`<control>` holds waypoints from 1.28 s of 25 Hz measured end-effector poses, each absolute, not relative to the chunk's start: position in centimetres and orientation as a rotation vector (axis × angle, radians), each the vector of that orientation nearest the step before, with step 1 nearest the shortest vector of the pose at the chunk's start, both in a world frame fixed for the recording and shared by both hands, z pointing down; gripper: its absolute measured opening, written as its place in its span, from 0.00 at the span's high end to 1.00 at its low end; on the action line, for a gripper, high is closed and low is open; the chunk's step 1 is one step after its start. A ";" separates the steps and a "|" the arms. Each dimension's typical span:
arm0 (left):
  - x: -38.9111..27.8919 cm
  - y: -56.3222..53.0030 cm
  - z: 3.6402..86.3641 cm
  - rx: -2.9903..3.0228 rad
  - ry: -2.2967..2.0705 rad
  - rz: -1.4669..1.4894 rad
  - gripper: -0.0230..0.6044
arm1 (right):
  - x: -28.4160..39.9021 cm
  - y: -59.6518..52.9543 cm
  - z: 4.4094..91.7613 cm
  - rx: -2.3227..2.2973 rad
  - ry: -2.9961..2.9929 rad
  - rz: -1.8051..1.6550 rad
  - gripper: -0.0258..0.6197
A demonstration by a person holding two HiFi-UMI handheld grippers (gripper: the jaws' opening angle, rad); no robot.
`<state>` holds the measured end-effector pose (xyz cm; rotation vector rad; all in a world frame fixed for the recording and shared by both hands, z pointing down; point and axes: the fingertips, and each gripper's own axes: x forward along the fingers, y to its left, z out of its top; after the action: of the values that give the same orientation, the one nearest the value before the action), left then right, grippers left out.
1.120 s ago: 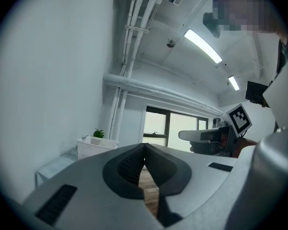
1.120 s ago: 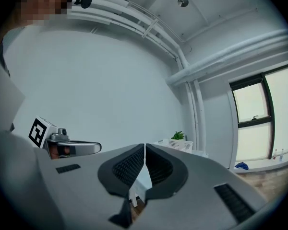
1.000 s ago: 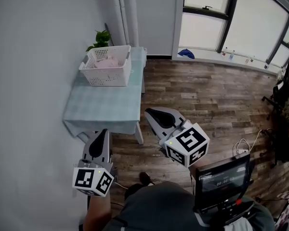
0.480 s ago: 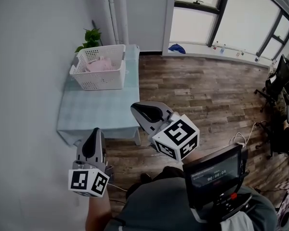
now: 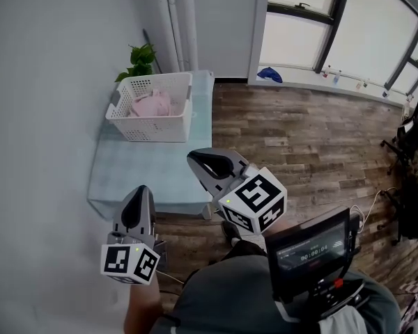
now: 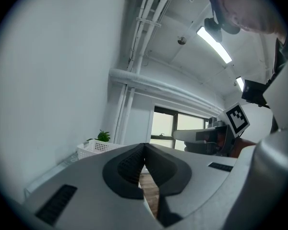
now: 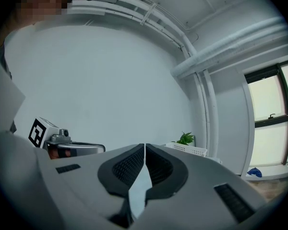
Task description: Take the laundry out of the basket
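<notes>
Pink laundry (image 5: 151, 104) lies bunched inside the white basket (image 5: 155, 125). The basket stands at the far end of the table (image 5: 143, 172), close to the wall, with a plant (image 5: 141, 56) just behind it. Both grippers hang well apart from it, close to the person's body by the table's near edge. The left gripper (image 5: 142, 189) has its jaws pressed together with nothing between them, and its tip points toward the table. The right gripper (image 5: 194, 161) is likewise closed and empty, its jaws meeting along a thin seam. It is held above the wooden floor (image 5: 299, 138), just beside the table's near corner. Neither gripper touches the basket or the laundry.
</notes>
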<state>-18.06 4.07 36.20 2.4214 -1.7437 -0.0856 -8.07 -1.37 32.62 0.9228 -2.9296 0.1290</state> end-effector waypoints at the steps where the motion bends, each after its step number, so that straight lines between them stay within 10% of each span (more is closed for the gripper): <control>1: -18.1 3.2 36.1 2.416 -1.755 -0.085 0.96 | -8.2 -2.3 32.5 0.912 -2.941 0.132 0.93; 32: -24.4 -13.9 34.6 2.225 -1.992 -0.065 0.96 | -14.1 -22.6 31.8 0.649 -2.971 0.143 0.92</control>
<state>-24.36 -13.91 34.62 2.2249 -1.9917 -0.0646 -14.06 -22.56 31.78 0.6487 -2.9714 0.1426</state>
